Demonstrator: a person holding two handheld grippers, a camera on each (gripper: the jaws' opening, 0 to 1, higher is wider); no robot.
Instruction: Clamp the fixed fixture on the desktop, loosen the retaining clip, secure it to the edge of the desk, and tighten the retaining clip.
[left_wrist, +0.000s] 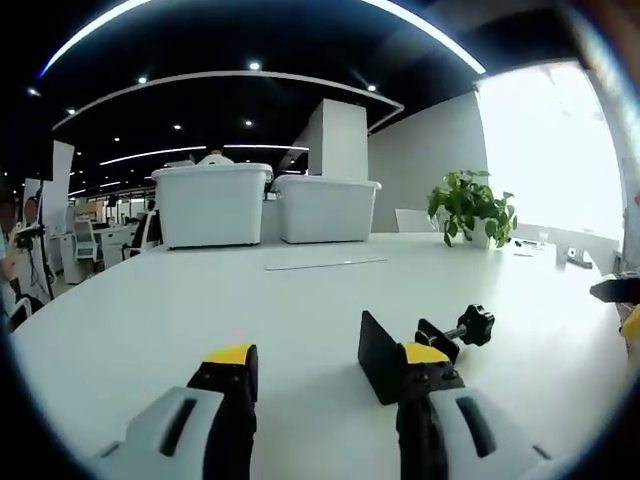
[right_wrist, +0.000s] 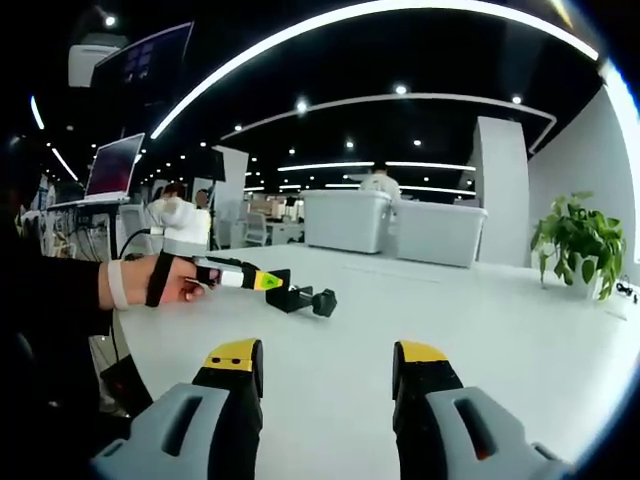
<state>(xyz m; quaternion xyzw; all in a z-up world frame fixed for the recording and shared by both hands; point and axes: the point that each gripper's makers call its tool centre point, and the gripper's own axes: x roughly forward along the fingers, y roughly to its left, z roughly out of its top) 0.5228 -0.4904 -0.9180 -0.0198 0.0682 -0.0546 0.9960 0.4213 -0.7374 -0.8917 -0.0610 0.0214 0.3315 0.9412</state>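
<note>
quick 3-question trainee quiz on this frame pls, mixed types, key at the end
1. True or false: the left claw is shut on the black fixture.
2. Which thing sits on the far right of the white table? A) potted plant B) laptop C) red bucket
3. Fill in: in the right gripper view, the right claw is ____ with nothing between its jaws.

Key:
1. False. Its jaws stand apart; the fixture lies on the table by the claw's right jaw, ungripped.
2. A. Two white bins stand at the far edge, to the plant's left.
3. open
</note>
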